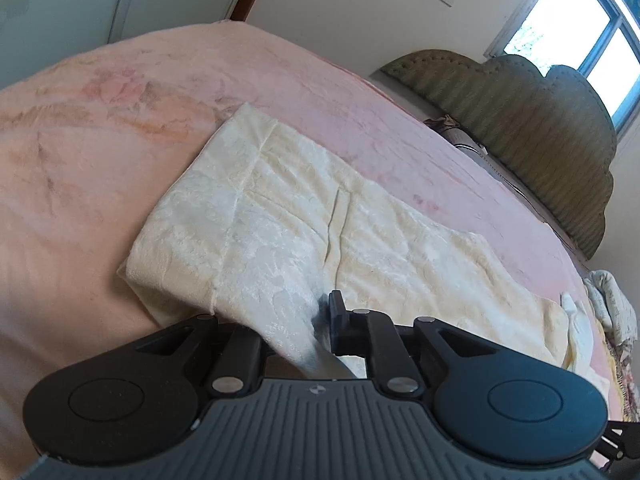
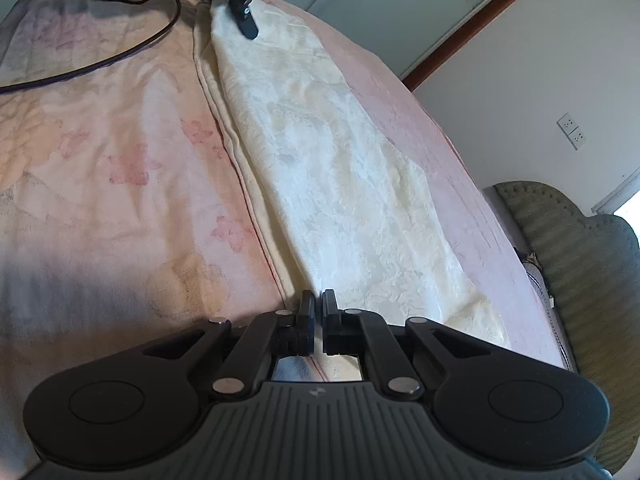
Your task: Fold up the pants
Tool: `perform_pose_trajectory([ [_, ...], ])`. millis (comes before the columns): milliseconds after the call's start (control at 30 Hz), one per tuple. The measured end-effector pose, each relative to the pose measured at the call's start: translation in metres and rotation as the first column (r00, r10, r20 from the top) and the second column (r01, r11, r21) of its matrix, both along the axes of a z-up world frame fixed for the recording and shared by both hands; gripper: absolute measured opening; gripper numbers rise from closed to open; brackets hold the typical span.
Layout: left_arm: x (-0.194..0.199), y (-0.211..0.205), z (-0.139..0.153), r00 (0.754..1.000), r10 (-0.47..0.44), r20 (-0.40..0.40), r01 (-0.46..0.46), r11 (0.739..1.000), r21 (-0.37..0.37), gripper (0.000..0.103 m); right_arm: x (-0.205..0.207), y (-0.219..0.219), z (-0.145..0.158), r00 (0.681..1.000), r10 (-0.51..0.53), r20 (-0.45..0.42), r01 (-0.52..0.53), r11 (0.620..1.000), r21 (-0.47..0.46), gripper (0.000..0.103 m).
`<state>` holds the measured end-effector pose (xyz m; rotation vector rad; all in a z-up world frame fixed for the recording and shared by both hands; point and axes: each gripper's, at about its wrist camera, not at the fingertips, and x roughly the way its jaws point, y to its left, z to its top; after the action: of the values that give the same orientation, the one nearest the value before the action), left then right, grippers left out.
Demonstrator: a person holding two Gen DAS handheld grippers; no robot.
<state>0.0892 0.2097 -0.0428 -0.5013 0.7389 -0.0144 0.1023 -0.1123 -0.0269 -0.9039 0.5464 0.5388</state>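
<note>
Left wrist: pink bed [image 1: 120,128], green headboard [image 1: 532,120].

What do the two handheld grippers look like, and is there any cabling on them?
Both grippers share one build: a grey ribbed body with a small round logo, two black rounded lobes with circular insets, and black linkage bars on silver pivot pins carrying flat black fingers. That holds for the left gripper and the right gripper. A black cable trails from the left gripper's handle across the bedcover.
</note>
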Motion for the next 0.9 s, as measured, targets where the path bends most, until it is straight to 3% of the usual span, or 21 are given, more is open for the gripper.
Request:
perform_pose_trajectory([
  [100, 0.000, 0.000, 0.003, 1.000, 0.021, 0.002, -0.021, 1.000, 0.019, 0.029, -0.013, 0.002, -0.001, 1.000, -0.008, 0.010, 0.009, 1.000, -0.008, 0.003],
  [200, -0.005, -0.005, 0.019, 0.999, 0.054, 0.000, -0.054, 0.995, 0.088, 0.040, -0.017, 0.003, -0.006, 0.999, -0.043, 0.011, 0.043, 0.999, 0.020, 0.004],
  [300, -0.013, 0.001, 0.038, 0.990, 0.140, 0.010, -0.140, 0.977, 0.163, 0.060, -0.030, 0.002, 0.000, 0.999, -0.048, 0.024, 0.048, 0.999, 0.008, 0.006],
  [333, -0.017, 0.003, 0.045, 0.984, 0.176, 0.026, -0.178, 0.966, 0.188, 0.065, -0.036, -0.004, 0.007, 0.999, -0.051, -0.007, 0.052, 0.998, 0.034, 0.007],
  [400, -0.022, 0.004, 0.062, 0.972, 0.223, 0.074, -0.234, 0.937, 0.258, 0.065, -0.037, -0.027, 0.025, 0.992, -0.088, -0.092, 0.102, 0.983, 0.152, 0.007],
  [467, -0.023, -0.007, 0.079, 0.965, 0.227, 0.133, -0.258, 0.911, 0.321, 0.065, -0.038, -0.063, 0.039, 0.975, -0.185, -0.121, 0.212, 0.941, 0.265, 0.007],
  [500, -0.022, -0.016, 0.086, 0.966, 0.205, 0.156, -0.247, 0.911, 0.330, 0.066, -0.036, -0.080, 0.043, 0.962, -0.243, -0.122, 0.269, 0.918, 0.292, 0.007],
  [567, -0.012, -0.042, 0.094, 0.979, 0.098, 0.177, -0.151, 0.936, 0.317, 0.072, -0.029, -0.117, 0.043, 0.904, -0.413, -0.111, 0.427, 0.849, 0.312, 0.008],
  [633, 0.000, -0.075, 0.093, 0.984, -0.051, 0.172, -0.001, 0.957, 0.289, 0.073, -0.022, -0.155, 0.035, 0.808, -0.572, -0.140, 0.584, 0.746, 0.321, 0.008],
  [700, 0.015, -0.118, 0.083, 0.965, -0.215, 0.148, 0.172, 0.951, 0.257, 0.073, -0.017, -0.187, 0.018, 0.709, -0.665, -0.235, 0.703, 0.642, 0.306, 0.008],
  [733, 0.020, -0.137, 0.078, 0.951, -0.278, 0.134, 0.242, 0.940, 0.240, 0.073, -0.018, -0.198, 0.010, 0.673, -0.687, -0.273, 0.738, 0.607, 0.294, 0.008],
  [800, 0.027, -0.182, 0.065, 0.893, -0.435, 0.117, 0.407, 0.891, 0.203, 0.073, -0.026, -0.206, 0.015, 0.679, -0.673, -0.293, 0.729, 0.569, 0.380, 0.008],
  [900, 0.028, -0.244, 0.049, 0.787, -0.607, 0.111, 0.578, 0.788, 0.212, 0.073, -0.015, -0.209, 0.039, 0.685, -0.679, -0.263, 0.698, 0.508, 0.505, 0.008],
])
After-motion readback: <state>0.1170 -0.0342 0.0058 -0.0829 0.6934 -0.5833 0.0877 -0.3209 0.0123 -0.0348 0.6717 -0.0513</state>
